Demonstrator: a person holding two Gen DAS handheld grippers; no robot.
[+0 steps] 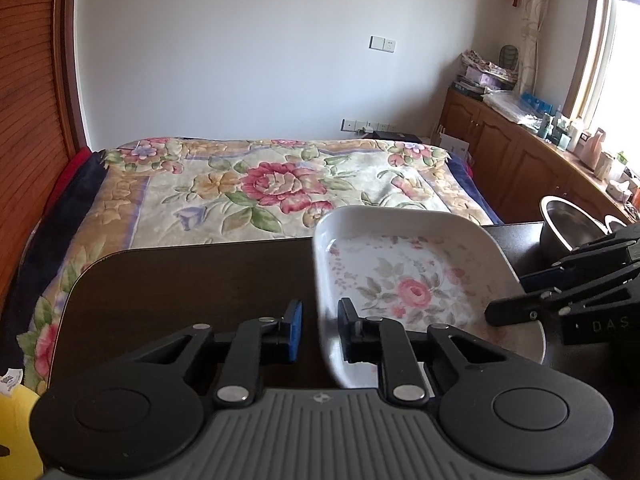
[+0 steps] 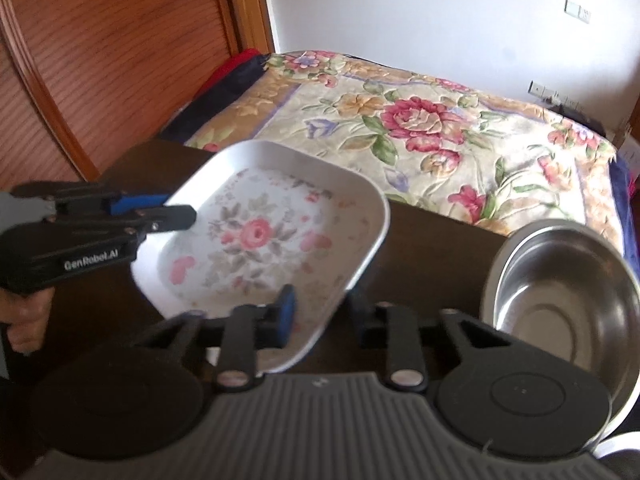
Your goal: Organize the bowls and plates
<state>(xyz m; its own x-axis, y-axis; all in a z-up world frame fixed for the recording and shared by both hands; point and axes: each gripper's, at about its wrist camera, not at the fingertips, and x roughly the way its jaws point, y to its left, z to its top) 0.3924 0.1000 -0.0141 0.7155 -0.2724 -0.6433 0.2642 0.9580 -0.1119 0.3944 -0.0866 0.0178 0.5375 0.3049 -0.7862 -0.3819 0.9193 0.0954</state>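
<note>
Both tongs are straddling opposite rims of the floral plate (image 1: 404, 280), lifted and tilting above the dark table (image 1: 192, 280). Left tongs (image 1: 318, 330) and right tongs (image 2: 322, 316) are sitting parted around the rim, not pinching. Steel bowl (image 2: 560, 300) is resting just right of the right tongs.

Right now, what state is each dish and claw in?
Floral square plate: tilted, its edges between the fingers of both claws.
Steel bowl: upright, empty, on the dark table.
Left claw: open around the plate's rim.
Right claw: open around the plate's rim.
</note>
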